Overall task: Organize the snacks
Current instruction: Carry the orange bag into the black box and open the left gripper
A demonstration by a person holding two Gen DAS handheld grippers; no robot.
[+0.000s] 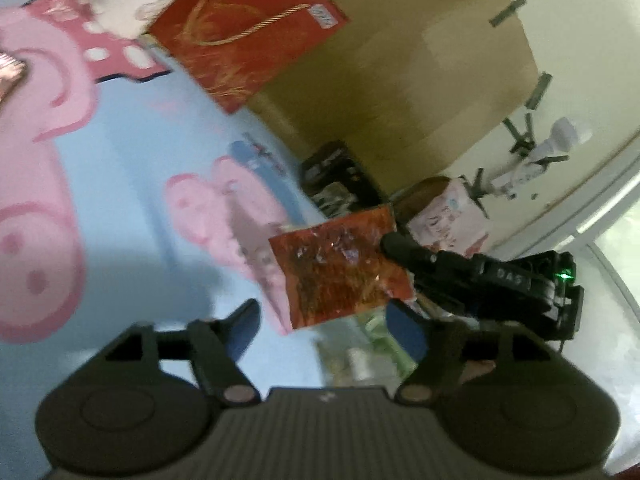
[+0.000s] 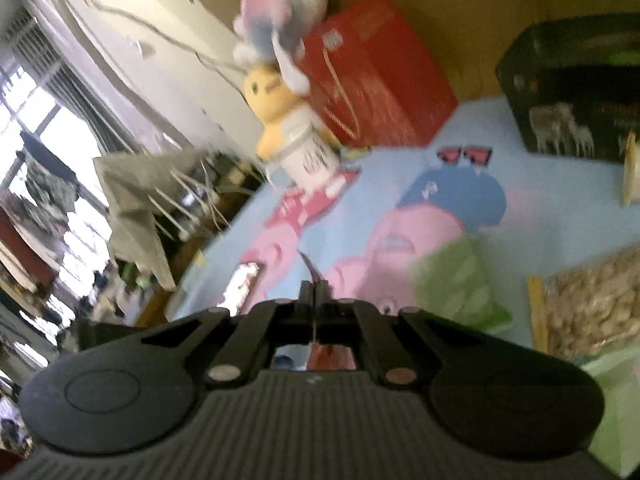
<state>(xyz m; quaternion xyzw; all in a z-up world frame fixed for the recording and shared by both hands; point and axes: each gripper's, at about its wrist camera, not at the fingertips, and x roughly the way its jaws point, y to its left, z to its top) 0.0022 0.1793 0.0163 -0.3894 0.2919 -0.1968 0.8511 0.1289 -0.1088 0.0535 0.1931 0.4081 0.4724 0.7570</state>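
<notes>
A red foil snack packet (image 1: pixel 340 270) hangs in the air over the light blue cartoon-pig sheet (image 1: pixel 132 184). My right gripper (image 1: pixel 394 242) is shut on its right edge. My left gripper (image 1: pixel 326 316) is open, its blue-padded fingers just below the packet, not touching it. In the right wrist view my right gripper (image 2: pixel 316 290) is shut, with the thin edge of the red packet (image 2: pixel 314 274) pinched between the fingers. A green snack bag (image 2: pixel 460 280) and a clear bag of nuts (image 2: pixel 592 300) lie on the sheet to the right.
A red gift bag (image 1: pixel 248 32) and a brown cardboard box (image 1: pixel 420 60) stand at the far edge. A black box (image 2: pixel 576 92) stands at the back right. Plush toys (image 2: pixel 276 92) and a white jar (image 2: pixel 308 156) stand beside the red bag (image 2: pixel 376 72).
</notes>
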